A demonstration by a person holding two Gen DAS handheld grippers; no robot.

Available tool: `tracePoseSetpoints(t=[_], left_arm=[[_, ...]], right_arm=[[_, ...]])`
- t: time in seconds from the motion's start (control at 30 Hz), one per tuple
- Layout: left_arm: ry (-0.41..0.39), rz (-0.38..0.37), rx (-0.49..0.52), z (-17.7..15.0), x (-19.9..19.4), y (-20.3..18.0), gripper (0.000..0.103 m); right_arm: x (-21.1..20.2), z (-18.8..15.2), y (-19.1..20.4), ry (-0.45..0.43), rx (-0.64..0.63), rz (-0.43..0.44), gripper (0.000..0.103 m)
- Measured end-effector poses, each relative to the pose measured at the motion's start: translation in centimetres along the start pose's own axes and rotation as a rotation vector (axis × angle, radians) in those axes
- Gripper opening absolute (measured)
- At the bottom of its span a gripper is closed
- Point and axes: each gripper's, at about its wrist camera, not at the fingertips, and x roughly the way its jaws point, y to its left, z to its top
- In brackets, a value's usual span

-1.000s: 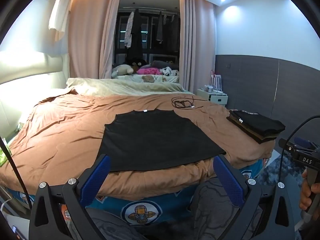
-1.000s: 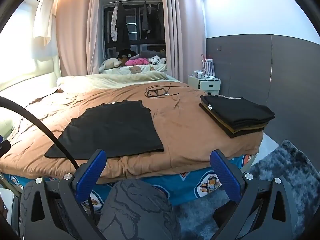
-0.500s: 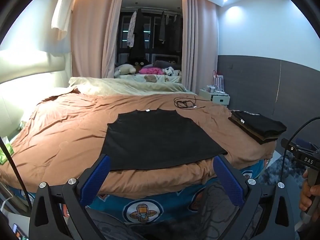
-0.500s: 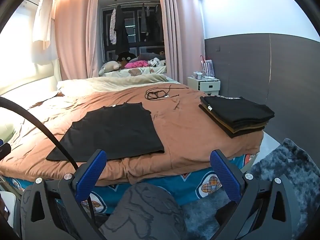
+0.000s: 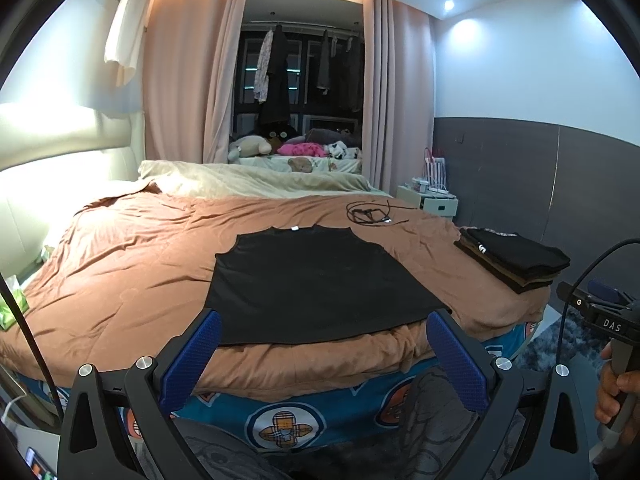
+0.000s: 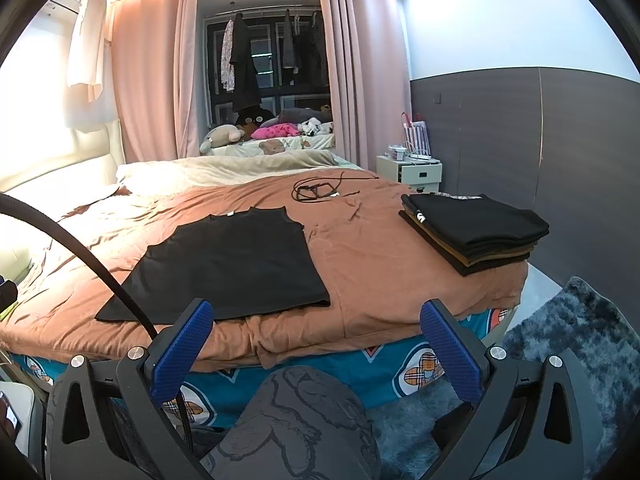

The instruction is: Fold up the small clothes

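Note:
A black garment [image 5: 316, 284] [image 6: 232, 264] lies spread flat on the brown bedcover [image 5: 120, 272], collar towards the far side, hem near the bed's front edge. My left gripper [image 5: 320, 356] hovers open just short of that hem, nothing between its blue pads [image 5: 192, 360]. My right gripper [image 6: 316, 344] is open too, off the bed's front edge and right of the garment. A stack of folded dark clothes [image 5: 512, 260] [image 6: 472, 232] rests on the bed's right corner.
A coiled black cable [image 5: 368, 214] [image 6: 316, 190] lies on the bedcover beyond the garment. A white nightstand [image 6: 410, 170] stands by the grey wall. A grey-blue rug [image 6: 568, 360] covers the floor at right. A knee in grey patterned fabric [image 6: 296, 420] is below the grippers.
Both views have risen slightly, so more of the bed's top shows. The garment and the stack have not moved, and both grippers stay open.

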Motion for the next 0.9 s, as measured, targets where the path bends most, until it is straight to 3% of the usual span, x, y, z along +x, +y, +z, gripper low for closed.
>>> tracePoseSetpoints(t=[0.9], left_arm=[[-0.002,-0.007,-0.008,0.2,-0.1,0.0,0.103]], right_arm=[[-0.3,-0.5,-0.1,-0.014,-0.004,-0.011,0.103]])
